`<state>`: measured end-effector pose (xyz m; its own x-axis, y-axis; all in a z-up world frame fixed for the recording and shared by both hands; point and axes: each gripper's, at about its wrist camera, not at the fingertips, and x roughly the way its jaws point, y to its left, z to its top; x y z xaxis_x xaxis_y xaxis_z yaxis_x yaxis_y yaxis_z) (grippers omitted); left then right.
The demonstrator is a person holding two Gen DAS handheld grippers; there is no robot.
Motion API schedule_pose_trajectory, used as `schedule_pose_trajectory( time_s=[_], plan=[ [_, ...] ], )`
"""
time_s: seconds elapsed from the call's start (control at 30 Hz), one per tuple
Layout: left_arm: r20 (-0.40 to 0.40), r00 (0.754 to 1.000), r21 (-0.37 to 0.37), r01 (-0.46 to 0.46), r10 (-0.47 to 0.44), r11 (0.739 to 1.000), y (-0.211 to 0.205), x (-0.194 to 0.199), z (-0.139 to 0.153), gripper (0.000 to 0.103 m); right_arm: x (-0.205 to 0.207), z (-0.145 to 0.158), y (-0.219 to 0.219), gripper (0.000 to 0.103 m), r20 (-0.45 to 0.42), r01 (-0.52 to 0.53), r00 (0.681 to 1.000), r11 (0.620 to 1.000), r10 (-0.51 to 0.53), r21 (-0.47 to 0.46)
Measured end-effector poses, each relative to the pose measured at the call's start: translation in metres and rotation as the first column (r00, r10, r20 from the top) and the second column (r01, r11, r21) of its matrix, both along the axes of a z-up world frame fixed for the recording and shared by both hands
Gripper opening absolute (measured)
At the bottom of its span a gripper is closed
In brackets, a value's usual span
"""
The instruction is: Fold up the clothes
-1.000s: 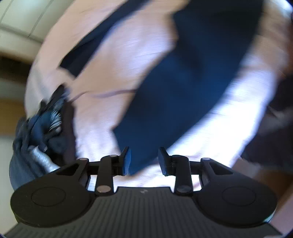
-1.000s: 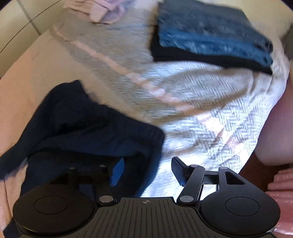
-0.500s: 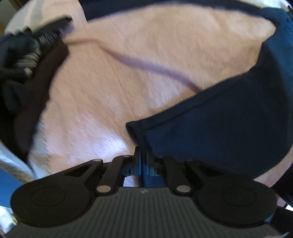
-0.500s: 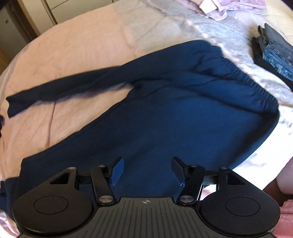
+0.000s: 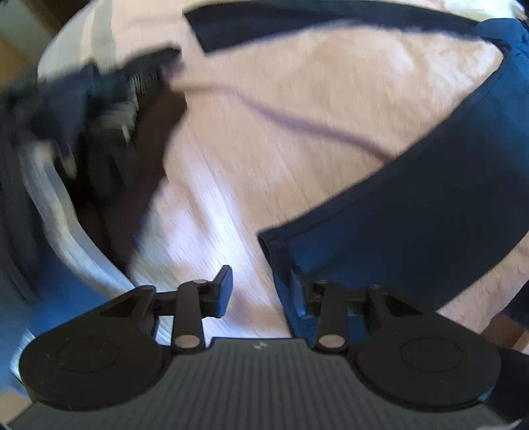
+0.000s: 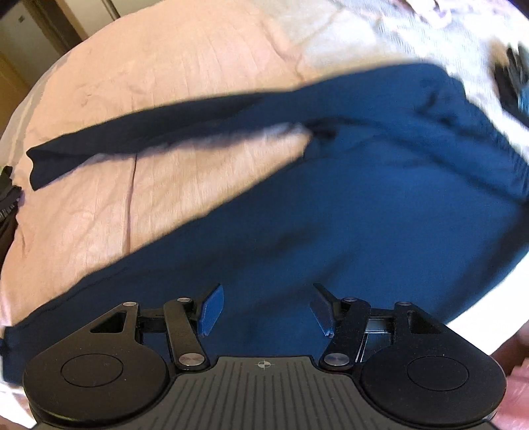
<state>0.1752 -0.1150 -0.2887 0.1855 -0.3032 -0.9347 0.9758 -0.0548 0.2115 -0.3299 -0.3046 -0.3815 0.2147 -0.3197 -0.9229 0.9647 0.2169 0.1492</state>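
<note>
Navy blue trousers (image 6: 347, 211) lie spread on a pink bedspread (image 6: 172, 82), legs apart, elastic waistband (image 6: 479, 132) at the right. In the left wrist view one leg (image 5: 413, 211) runs from the right down to its cuff (image 5: 274, 244), and the other leg (image 5: 297, 23) lies along the top. My left gripper (image 5: 261, 294) is open, its right finger against the cuff, holding nothing. My right gripper (image 6: 266, 309) is open and empty above the trousers' near leg.
A heap of dark and striped clothes (image 5: 99, 109) lies at the left edge of the bed in the left wrist view. Folded dark clothes (image 6: 512, 79) and pale garments (image 6: 439, 13) lie at the far right of a grey patterned blanket (image 6: 363, 39).
My left gripper was shut on the trouser cuff half a second ago; it has opened and let go. My right gripper stayed open and swung left over the trousers.
</note>
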Motion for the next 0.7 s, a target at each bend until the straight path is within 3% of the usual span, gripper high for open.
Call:
schedule_pose_trajectory(
  time_s=[0.07, 0.2, 0.3, 0.33, 0.4, 0.47, 0.53, 0.6, 0.7],
  plan=[
    [0.047, 0.997, -0.037, 0.055, -0.054, 0.998, -0.017, -0.004, 0.014, 0.033, 0.001, 0.008, -0.018, 0.061, -0.017, -0.022, 1.000, 0.999, 0.021, -0.037],
    [0.117, 0.984, -0.072, 0.140, -0.131, 0.988, -0.064, -0.015, 0.030, 0.036, -0.001, 0.017, -0.060, 0.061, -0.037, -0.069, 0.997, 0.994, 0.066, -0.084],
    [0.226, 0.947, -0.063, 0.249, -0.229, 0.966, -0.101, -0.033, 0.029, 0.040, 0.000, 0.017, -0.093, 0.061, -0.071, -0.159, 0.986, 0.981, 0.151, -0.114],
    [0.265, 0.928, -0.058, 0.287, -0.262, 0.956, -0.113, -0.037, 0.025, 0.046, 0.001, 0.014, -0.103, 0.061, -0.089, -0.197, 0.978, 0.973, 0.187, -0.121],
    [0.342, 0.879, -0.030, 0.364, -0.332, 0.931, -0.138, -0.047, 0.015, 0.055, 0.008, 0.005, -0.123, 0.061, -0.142, -0.297, 0.950, 0.947, 0.279, -0.122],
    [0.421, 0.806, 0.014, 0.453, -0.416, 0.892, -0.166, -0.056, 0.001, 0.060, 0.017, -0.005, -0.138, 0.061, -0.217, -0.416, 0.897, 0.901, 0.385, -0.121],
    [0.493, 0.721, 0.041, 0.541, -0.488, 0.840, -0.191, -0.061, -0.015, 0.065, 0.026, -0.018, -0.146, 0.061, -0.289, -0.543, 0.819, 0.832, 0.495, -0.115],
    [0.542, 0.639, 0.077, 0.609, -0.546, 0.790, -0.220, -0.062, -0.035, 0.065, 0.036, -0.033, -0.149, 0.061, -0.357, -0.660, 0.719, 0.747, 0.596, -0.082],
    [0.576, 0.547, 0.110, 0.685, -0.608, 0.720, -0.262, -0.057, -0.059, 0.065, 0.043, -0.052, -0.149, 0.064, -0.411, -0.766, 0.595, 0.642, 0.690, -0.030]
  ],
)
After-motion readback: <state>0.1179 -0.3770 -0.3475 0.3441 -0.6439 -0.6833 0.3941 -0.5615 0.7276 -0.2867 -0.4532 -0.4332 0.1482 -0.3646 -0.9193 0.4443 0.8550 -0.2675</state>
